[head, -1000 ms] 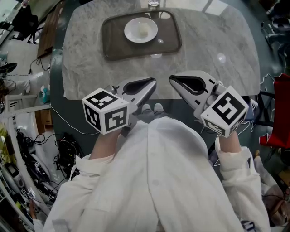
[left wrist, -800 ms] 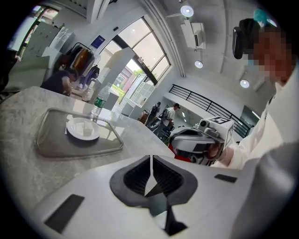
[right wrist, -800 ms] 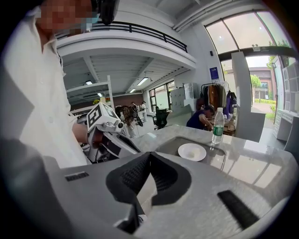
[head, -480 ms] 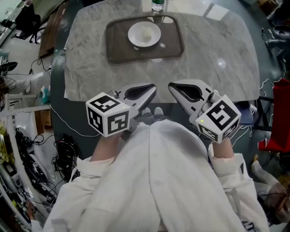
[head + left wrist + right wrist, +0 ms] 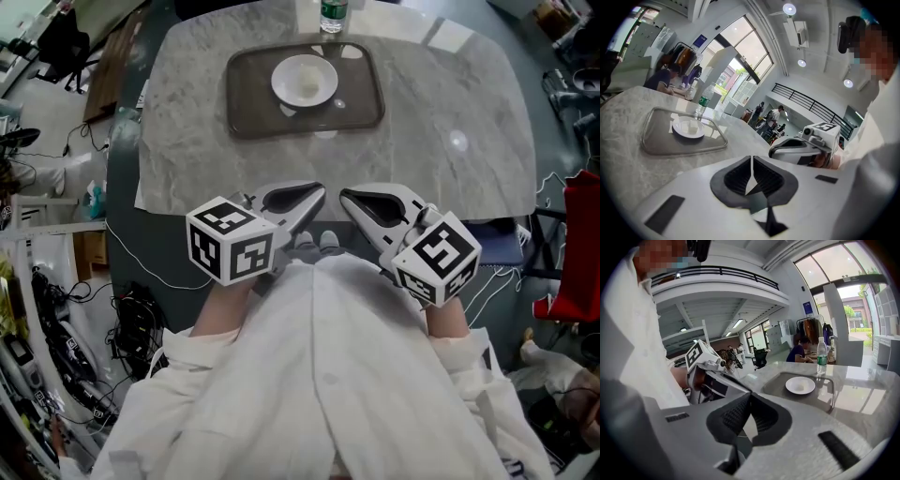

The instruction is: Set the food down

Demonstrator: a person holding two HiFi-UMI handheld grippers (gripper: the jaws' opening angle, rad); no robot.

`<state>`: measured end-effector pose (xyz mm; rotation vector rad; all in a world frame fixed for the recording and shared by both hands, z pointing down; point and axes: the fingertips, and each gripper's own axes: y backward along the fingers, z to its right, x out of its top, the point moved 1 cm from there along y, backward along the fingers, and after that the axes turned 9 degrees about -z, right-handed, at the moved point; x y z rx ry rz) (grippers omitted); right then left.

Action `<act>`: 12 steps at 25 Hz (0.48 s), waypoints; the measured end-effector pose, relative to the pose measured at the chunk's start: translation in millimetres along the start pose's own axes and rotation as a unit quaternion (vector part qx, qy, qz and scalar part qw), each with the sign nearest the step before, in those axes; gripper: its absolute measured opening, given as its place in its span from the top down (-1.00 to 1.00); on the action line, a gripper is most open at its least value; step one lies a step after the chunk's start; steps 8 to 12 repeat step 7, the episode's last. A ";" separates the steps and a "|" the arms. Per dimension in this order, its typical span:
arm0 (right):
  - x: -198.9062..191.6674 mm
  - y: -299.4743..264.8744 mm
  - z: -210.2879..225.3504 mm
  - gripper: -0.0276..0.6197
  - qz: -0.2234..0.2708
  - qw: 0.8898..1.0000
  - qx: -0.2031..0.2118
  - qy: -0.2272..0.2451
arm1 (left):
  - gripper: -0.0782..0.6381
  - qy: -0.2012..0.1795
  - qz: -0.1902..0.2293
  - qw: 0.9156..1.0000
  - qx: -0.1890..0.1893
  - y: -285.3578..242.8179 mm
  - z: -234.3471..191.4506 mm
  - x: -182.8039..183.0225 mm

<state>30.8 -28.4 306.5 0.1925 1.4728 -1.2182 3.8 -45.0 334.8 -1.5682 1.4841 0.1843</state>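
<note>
Both grippers are held low and close to the person's body, at the near edge of the surface (image 5: 441, 103). The left gripper (image 5: 317, 192) has its fingers (image 5: 736, 178) pressed together with nothing between them. The right gripper (image 5: 347, 196) is the same, its fingers (image 5: 733, 416) clenched on nothing. The tips of the two grippers are near each other and point toward the far side.

The white plate (image 5: 323, 92) lies inside the dark tray (image 5: 253, 103), well apart from both grippers, and a bottle (image 5: 331, 16) stands just beyond the tray. A pale spot (image 5: 800, 386) in the middle of the plate may be the food, but it is too small to be sure.

Since no gripper carries anything and the plate rests flat in the tray, the setting down seems finished, or perhaps not begun. If more work is needed, the next move probably calls for a long reach forward over the surface, and for opening the fingers before they arrive at the plate.
</note>
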 end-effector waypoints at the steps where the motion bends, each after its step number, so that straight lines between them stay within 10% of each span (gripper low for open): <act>1: -2.8 -1.0 -1.1 0.91 -0.001 1.000 0.000 -0.004 | 0.70 0.001 -0.001 1.000 0.000 0.2 -0.1 -1.1; 12: -4.7 -6.6 -7.8 0.91 0.015 0.999 0.010 -0.045 | 0.70 0.004 -0.004 1.000 0.006 5.1 -3.8 -4.9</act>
